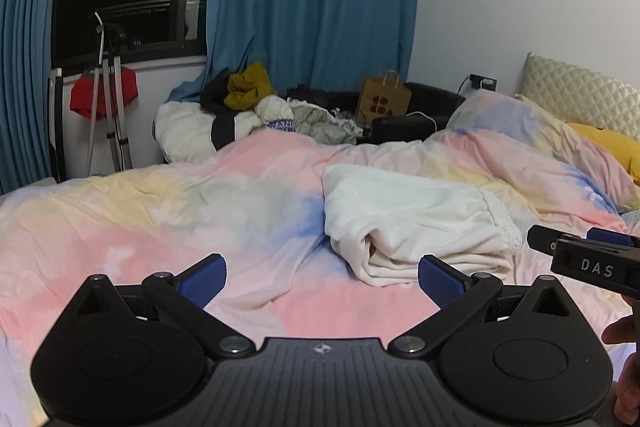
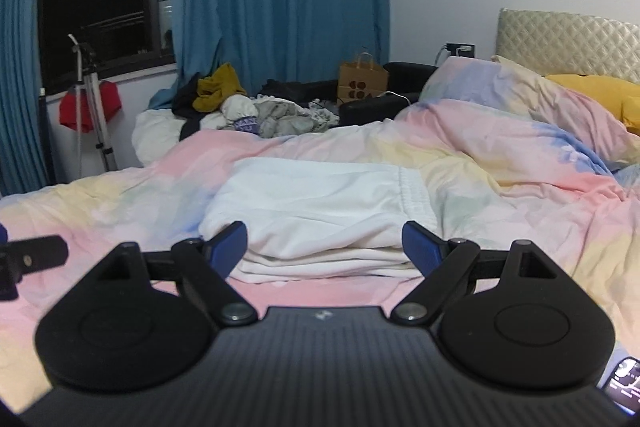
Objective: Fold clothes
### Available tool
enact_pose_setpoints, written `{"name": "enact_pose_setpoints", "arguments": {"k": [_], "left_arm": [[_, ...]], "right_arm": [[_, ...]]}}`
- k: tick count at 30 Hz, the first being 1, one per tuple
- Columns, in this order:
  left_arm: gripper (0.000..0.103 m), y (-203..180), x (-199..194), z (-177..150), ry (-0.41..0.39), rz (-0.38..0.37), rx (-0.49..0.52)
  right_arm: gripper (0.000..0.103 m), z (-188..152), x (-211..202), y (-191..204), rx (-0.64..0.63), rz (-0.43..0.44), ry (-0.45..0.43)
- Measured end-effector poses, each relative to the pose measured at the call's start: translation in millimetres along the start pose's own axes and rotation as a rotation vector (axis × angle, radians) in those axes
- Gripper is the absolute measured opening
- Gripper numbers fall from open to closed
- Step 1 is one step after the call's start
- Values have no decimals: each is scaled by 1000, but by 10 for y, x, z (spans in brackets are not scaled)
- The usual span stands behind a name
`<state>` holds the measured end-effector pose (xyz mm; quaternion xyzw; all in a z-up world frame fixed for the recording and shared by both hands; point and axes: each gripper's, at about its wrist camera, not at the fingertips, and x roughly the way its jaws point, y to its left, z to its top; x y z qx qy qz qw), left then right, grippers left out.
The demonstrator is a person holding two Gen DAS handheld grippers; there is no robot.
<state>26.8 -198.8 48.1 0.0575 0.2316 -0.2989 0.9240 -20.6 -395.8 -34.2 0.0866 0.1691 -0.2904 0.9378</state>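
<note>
A white garment [image 1: 412, 223] lies folded into a thick stack on the pastel duvet [image 1: 160, 219]; its elastic waistband faces right. It also shows in the right wrist view [image 2: 320, 211]. My left gripper [image 1: 320, 279] is open and empty, just short of the stack's near left corner. My right gripper [image 2: 324, 247] is open and empty, its blue pads on either side of the stack's near edge, not touching it. The right gripper also shows at the right edge of the left wrist view [image 1: 580, 255].
A pile of unfolded clothes [image 1: 256, 111] lies at the far side of the bed, with a brown paper bag [image 1: 384, 99] beside it. Pillows [image 1: 560, 139] and a quilted headboard [image 1: 580, 95] stand on the right. A tripod [image 1: 108, 107] stands by the window.
</note>
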Motion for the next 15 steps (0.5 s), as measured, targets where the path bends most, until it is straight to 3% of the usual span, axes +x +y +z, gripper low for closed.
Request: {"name": "enact_pose_setpoints", "arguments": {"k": [15], "left_arm": [[103, -30, -55, -21, -6, -9, 33]], "right_arm": [[86, -35, 51, -103, 42, -5, 16]]}}
